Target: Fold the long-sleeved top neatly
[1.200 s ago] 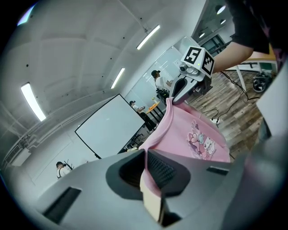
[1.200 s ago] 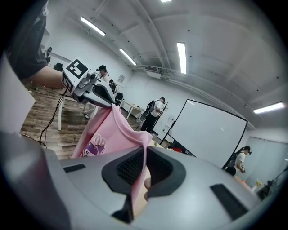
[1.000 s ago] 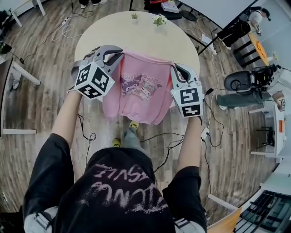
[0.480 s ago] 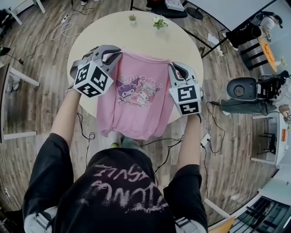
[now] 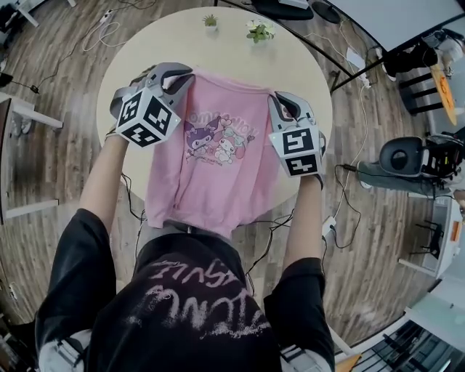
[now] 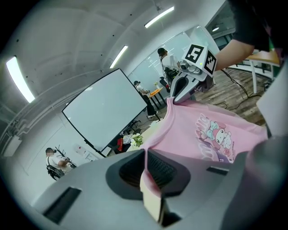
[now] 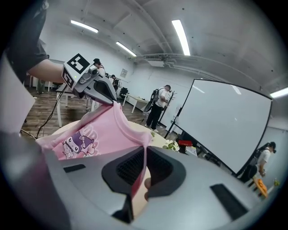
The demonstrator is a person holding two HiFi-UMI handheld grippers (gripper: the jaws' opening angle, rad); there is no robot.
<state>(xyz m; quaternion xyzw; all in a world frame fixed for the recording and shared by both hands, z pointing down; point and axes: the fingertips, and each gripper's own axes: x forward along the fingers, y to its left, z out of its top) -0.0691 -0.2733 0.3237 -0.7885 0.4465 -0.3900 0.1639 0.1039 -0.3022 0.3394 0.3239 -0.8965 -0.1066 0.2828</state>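
Left gripper (image 5: pixel 183 78), right gripper (image 5: pixel 277 107) both clamped on pink top (image 5: pixel 218 167) — I'd keep it taut, lower flat onto table (image 5: pixel 145 43) upper-centre.

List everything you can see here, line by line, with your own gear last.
top: one, pink with a cartoon print, stretched between the two grippers over the table's near side
table: one, round, beige, in front of the person
plants: two, small, green, at the table's far edge
floor: wooden, brown-grey, all round the table
screen: one, white with a dark frame, beyond the table
people: several, in the background of the room
left gripper: one, grey, shut on the top's shoulder
right gripper: one, grey, shut on the top's other shoulder
arms: two, bare, reaching forward
T-shirt: one, black with pink print, worn by the person
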